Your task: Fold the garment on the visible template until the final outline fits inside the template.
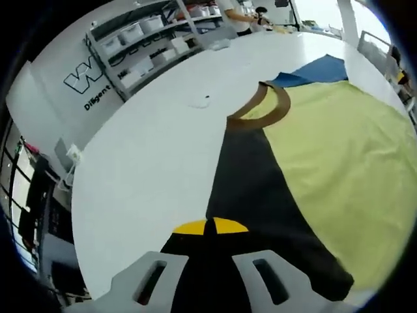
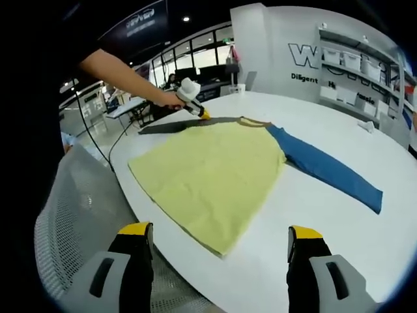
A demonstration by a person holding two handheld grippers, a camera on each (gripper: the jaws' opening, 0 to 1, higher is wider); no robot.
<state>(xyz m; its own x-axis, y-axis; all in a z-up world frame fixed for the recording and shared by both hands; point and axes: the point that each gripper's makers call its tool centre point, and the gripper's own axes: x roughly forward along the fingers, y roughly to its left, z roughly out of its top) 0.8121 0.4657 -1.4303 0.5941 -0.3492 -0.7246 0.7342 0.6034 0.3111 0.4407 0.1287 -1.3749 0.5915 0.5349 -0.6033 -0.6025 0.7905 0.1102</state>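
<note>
A long-sleeved shirt lies flat on the white table [image 1: 143, 163], its yellow-green body [image 1: 345, 163] [image 2: 208, 169] spread wide. It has a brown collar [image 1: 270, 107], a black sleeve [image 1: 251, 189] [image 2: 172, 126] and a blue sleeve [image 1: 316, 70] [image 2: 326, 168] stretched out straight. My left gripper [image 1: 210, 226] has its yellow tips together on the black sleeve; in the right gripper view this left gripper [image 2: 203, 115] sits at the sleeve, held by a person's hand. My right gripper [image 2: 220, 235] hangs open above the shirt's hem at the near table edge, with nothing between its jaws.
Shelves with white bins [image 1: 140, 45] [image 2: 352, 65] line the lettered wall. A small white object [image 1: 202, 101] [image 2: 366, 125] lies on the table beyond the shirt. A grey mesh chair [image 2: 71, 215] stands by the near table edge. A person [image 1: 238, 16] is at the far end.
</note>
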